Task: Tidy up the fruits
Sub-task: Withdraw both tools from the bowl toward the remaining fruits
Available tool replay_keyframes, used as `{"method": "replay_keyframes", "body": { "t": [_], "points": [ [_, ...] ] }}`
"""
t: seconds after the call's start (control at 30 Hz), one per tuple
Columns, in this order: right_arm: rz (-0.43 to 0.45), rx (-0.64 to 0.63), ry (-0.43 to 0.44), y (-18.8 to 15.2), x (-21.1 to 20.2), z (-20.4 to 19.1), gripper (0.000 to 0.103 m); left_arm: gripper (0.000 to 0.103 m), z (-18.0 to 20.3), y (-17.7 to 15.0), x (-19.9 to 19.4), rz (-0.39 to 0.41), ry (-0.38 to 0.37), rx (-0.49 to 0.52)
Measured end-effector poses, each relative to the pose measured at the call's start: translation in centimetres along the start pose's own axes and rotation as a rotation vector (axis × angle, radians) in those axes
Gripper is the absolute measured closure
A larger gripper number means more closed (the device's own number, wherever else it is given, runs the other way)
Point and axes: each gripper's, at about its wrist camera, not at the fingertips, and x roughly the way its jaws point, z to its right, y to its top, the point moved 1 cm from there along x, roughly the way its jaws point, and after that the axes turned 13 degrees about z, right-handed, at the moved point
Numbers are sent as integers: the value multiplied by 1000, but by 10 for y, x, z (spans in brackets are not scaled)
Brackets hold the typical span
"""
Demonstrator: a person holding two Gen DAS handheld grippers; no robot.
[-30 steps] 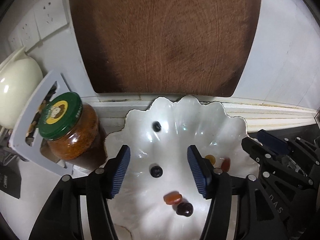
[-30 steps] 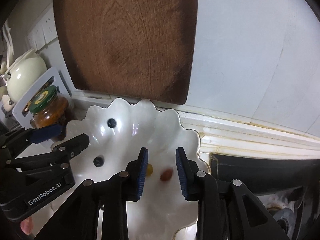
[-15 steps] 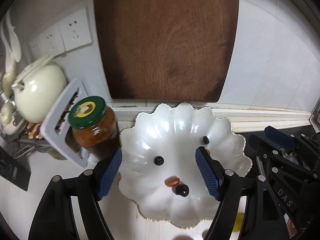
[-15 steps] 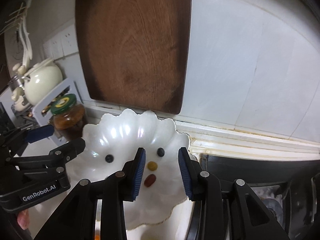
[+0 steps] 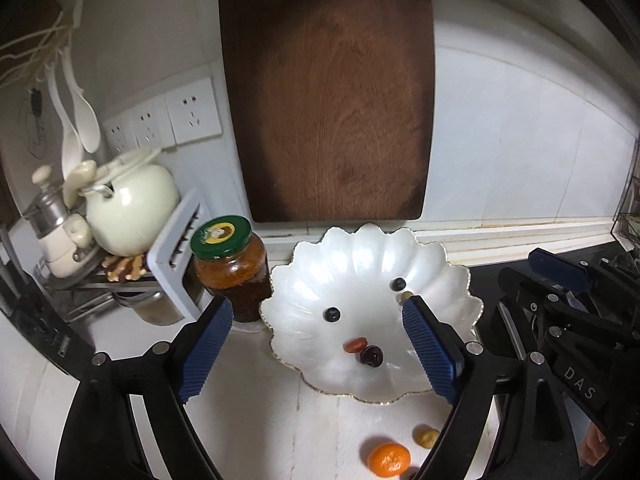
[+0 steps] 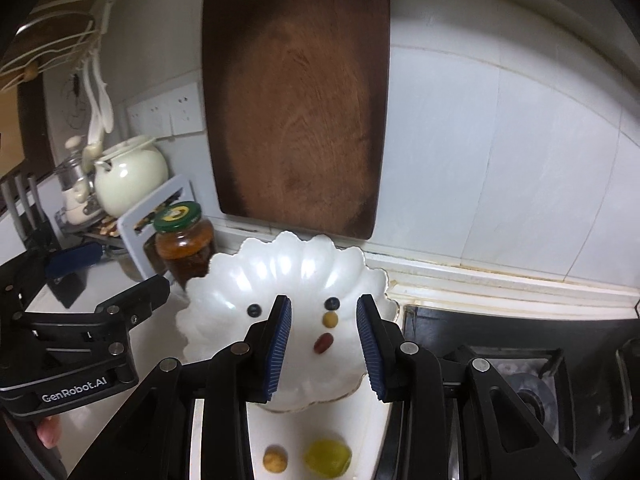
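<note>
A white scalloped dish (image 5: 360, 252) (image 6: 296, 264) sits on the counter and holds two blueberries (image 5: 332, 314) (image 6: 332, 303), a dark cherry (image 5: 371, 356), a small orange-red fruit (image 5: 355, 345), a yellowish fruit (image 6: 330, 319) and a reddish one (image 6: 323, 343). My left gripper (image 5: 316, 344) is open and empty above the dish. My right gripper (image 6: 323, 340) is open and empty above the dish's right side. On the counter in front lie a small orange (image 5: 389, 458), a small yellowish fruit (image 5: 427, 436) (image 6: 275, 458) and a green fruit (image 6: 328, 456).
A green-lidded jar (image 5: 230, 268) stands left of the dish, beside a white slicer (image 5: 176, 256), a cream teapot (image 5: 128, 204) and utensils. A wooden cutting board (image 5: 332, 92) leans on the tiled wall. A black stove (image 6: 520, 360) lies to the right.
Both grippers have pulled back and up from the dish, so loose fruit on the counter came into view. A blueberry shifted right in the dish. My left jaws opened wider.
</note>
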Motion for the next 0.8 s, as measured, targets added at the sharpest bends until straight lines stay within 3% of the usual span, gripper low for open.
{"method": "replay_keyframes", "body": {
  "t": [0.53,0.8],
  "points": [
    [65,44,6,-19,-63,-7,68,15,2,-15,-65,85,-36,9],
    [81,36,-7,-35,-87,-8,67,15,8,-31,-86,83,-66,12]
  ]
}}
